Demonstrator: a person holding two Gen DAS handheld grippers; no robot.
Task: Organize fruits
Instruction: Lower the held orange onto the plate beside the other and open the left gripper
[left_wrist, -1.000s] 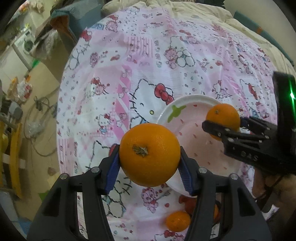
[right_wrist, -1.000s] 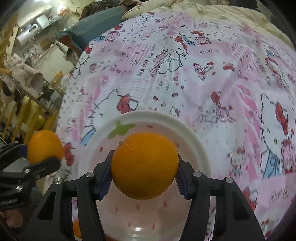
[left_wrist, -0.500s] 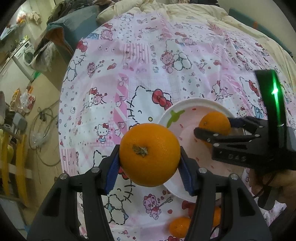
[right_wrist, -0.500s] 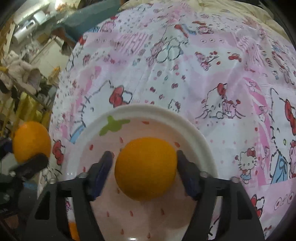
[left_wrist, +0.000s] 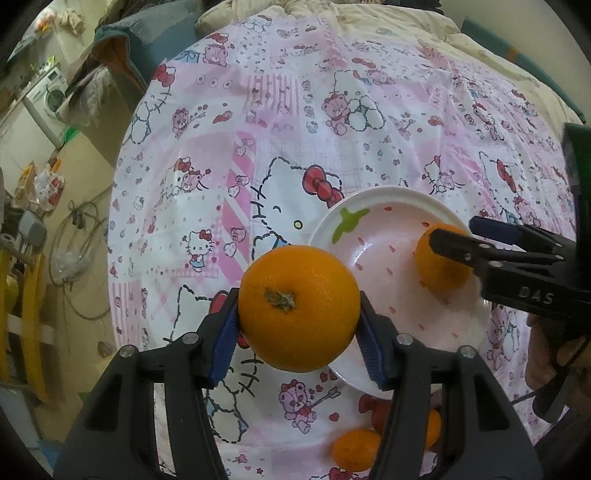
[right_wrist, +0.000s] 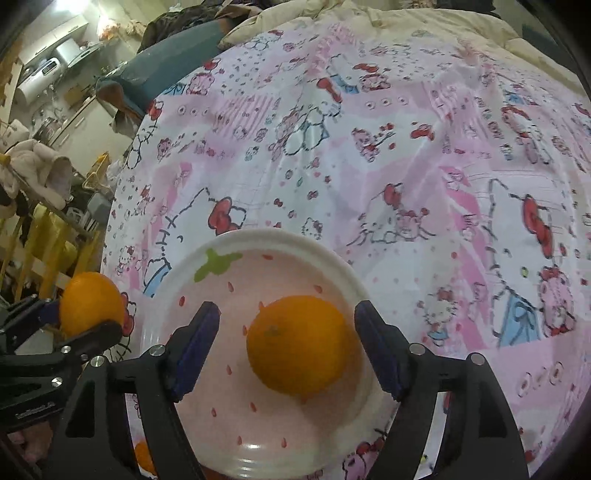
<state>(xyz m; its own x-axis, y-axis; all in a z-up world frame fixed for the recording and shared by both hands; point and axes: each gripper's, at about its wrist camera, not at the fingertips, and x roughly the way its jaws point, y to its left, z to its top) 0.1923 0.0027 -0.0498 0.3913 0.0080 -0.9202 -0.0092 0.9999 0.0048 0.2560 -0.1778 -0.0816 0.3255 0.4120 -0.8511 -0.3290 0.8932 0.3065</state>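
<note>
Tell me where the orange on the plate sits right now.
In the right wrist view, the orange lies on the plate, right of its middle, between the open right tongs without touching either pad.

The far and left stretches of the patterned cloth (left_wrist: 295, 122) on the table lie open to passage. On the plate (right_wrist: 332, 266) one orange (right_wrist: 299, 345) sits right of centre between the parted right tongs (right_wrist: 286, 339); the plate's left half is free. The left tongs (left_wrist: 299, 328), carrying an orange (left_wrist: 298, 308), stand over the plate's near-left rim. Small fruits (left_wrist: 354, 448) crowd the near edge.
</note>
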